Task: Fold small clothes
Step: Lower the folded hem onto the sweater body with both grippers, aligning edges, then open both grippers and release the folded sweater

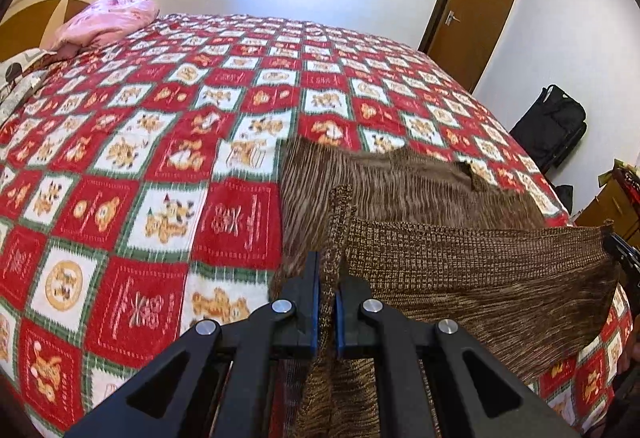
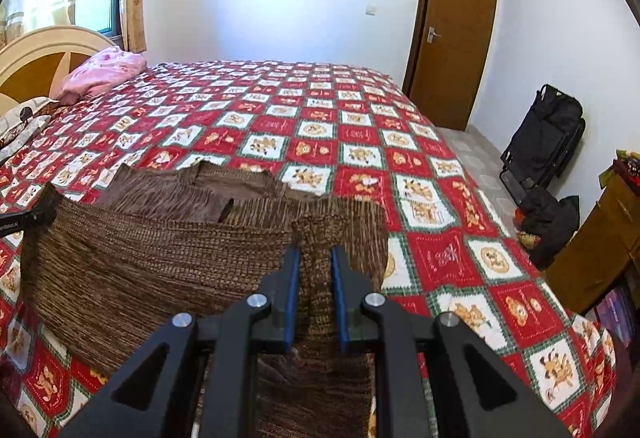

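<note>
Our left gripper [image 1: 327, 302] is clamped on one corner of the brown knit garment [image 1: 460, 258], and our right gripper [image 2: 316, 294] pinches the other corner, though its blue pads sit wider around a thicker bunch of cloth. We judge we are mid-fold — the near hem is lifted between us and next needs carrying toward twelve o'clock in step, kept taut and level. The rest of the garment lies flat on the checked bedspread [image 1: 160, 158], from each gripper toward twelve o'clock.
</note>
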The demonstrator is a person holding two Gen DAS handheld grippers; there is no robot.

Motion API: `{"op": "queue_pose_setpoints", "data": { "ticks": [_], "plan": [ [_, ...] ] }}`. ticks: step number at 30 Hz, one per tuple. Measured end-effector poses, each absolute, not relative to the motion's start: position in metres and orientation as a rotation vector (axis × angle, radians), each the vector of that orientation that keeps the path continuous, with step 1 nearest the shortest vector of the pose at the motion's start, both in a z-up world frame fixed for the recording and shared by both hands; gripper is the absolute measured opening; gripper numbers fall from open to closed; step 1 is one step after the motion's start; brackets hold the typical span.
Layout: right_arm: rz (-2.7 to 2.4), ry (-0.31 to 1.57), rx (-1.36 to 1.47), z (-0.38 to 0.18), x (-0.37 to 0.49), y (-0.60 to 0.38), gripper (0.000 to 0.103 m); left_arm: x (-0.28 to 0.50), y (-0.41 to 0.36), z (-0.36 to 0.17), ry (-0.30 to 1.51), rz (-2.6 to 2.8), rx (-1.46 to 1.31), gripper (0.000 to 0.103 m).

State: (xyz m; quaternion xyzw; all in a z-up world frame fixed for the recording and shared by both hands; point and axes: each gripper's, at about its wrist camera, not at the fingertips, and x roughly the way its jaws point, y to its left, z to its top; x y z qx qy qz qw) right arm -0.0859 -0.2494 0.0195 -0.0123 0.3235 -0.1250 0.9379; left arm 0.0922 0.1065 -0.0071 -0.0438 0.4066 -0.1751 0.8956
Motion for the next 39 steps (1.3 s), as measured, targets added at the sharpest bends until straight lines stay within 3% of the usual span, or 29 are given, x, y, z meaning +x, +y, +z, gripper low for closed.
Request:
{"op": "queue_pose_setpoints", "data": {
  "ticks": [24,39],
  "plan": [
    [-0.300,0.692,0.008,0.008,0.000,-0.288,0.019,0.193,0.073,-0.009,0.845,-0.323,-0.086,0.006],
    [-0.379,0.754,-0.047,-0.041,0.073,-0.312,0.019,0.239,0.048,-0.066,0.909,-0.247,-0.059,0.006]
  ]
}}
